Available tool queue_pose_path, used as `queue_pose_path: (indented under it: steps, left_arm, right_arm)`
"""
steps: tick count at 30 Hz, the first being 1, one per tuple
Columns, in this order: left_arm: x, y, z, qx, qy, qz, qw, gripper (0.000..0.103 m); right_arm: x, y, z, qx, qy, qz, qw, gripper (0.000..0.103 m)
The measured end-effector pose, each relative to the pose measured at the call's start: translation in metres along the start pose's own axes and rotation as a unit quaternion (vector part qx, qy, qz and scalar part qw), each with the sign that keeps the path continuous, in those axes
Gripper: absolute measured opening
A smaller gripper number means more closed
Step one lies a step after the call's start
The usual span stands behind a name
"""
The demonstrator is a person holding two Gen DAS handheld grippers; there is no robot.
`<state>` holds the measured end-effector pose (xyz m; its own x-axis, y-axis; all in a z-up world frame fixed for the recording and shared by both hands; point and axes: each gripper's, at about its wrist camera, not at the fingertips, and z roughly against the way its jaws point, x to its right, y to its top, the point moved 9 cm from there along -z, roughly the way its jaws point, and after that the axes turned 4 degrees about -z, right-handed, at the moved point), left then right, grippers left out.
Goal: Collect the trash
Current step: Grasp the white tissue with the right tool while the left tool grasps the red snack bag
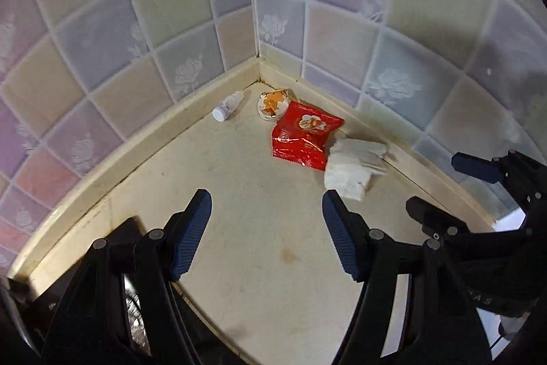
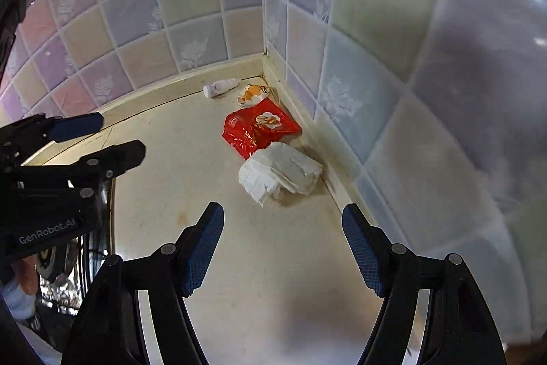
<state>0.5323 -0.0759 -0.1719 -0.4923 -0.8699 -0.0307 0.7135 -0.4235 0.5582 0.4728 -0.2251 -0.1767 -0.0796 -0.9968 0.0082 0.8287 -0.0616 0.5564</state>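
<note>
Both the left claw (image 1: 266, 206) and right claw (image 2: 283, 219) gape empty over the worktop (image 1: 259, 228), white tissue wad (image 2: 280, 175) at 12 o'clock only in the right view.

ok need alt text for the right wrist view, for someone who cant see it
The open right gripper hovers above a beige counter, pointing at crumpled white paper beside a tiled wall. Beyond lie a red snack bag, a small orange-and-white wrapper and a white bottle on its side. The left gripper enters from the left, open.
</note>
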Motion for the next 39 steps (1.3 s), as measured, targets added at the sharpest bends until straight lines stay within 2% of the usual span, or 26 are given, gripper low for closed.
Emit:
queue_pose_path:
  steps: [4,10,15,18,20,22,27,30,34,39]
  left_arm:
    - [-0.009,0.008,-0.041,-0.013,-0.012,0.011,0.9998,0.065]
    - [-0.023,0.009,-0.074,-0.027,-0.013,0.021,0.9993,0.065]
    - [-0.031,0.007,-0.086,-0.038,-0.014,0.027,0.9988,0.065]
    - [-0.033,0.007,-0.089,-0.041,-0.017,0.031,0.9985,0.065]
    - [-0.032,0.008,-0.091,-0.041,-0.020,0.034,0.9984,0.065]
    - [-0.031,0.010,-0.093,-0.039,-0.026,0.036,0.9982,0.065]
    - [-0.022,0.015,-0.097,-0.037,-0.050,0.044,0.9971,0.065]
    - [-0.014,0.020,-0.104,-0.036,-0.053,0.042,0.9970,0.067]
    - [-0.004,0.028,-0.115,-0.028,-0.043,0.039,0.9979,0.083]
    - [0.009,0.033,-0.137,-0.034,-0.042,0.039,0.9978,0.084]
  right_arm:
    - [-0.004,0.012,-0.045,-0.011,0.000,0.021,1.000,0.075]
    - [-0.015,0.021,-0.093,-0.028,-0.029,0.064,0.997,0.076]
    - [-0.017,0.026,-0.127,-0.048,-0.055,0.092,0.993,0.076]
    - [-0.015,0.023,-0.148,-0.073,-0.056,0.093,0.991,0.076]
    - [-0.016,0.022,-0.155,-0.073,-0.058,0.096,0.991,0.076]
    - [-0.016,0.022,-0.158,-0.067,-0.059,0.095,0.991,0.072]
    - [-0.011,0.022,-0.148,-0.044,-0.038,0.059,0.997,0.046]
    - [-0.002,0.020,-0.137,-0.033,-0.033,0.019,0.999,0.037]
    - [0.008,0.011,-0.121,-0.023,-0.020,-0.042,0.999,0.030]
    - [0.014,-0.005,-0.110,-0.011,-0.030,-0.063,0.997,0.028]
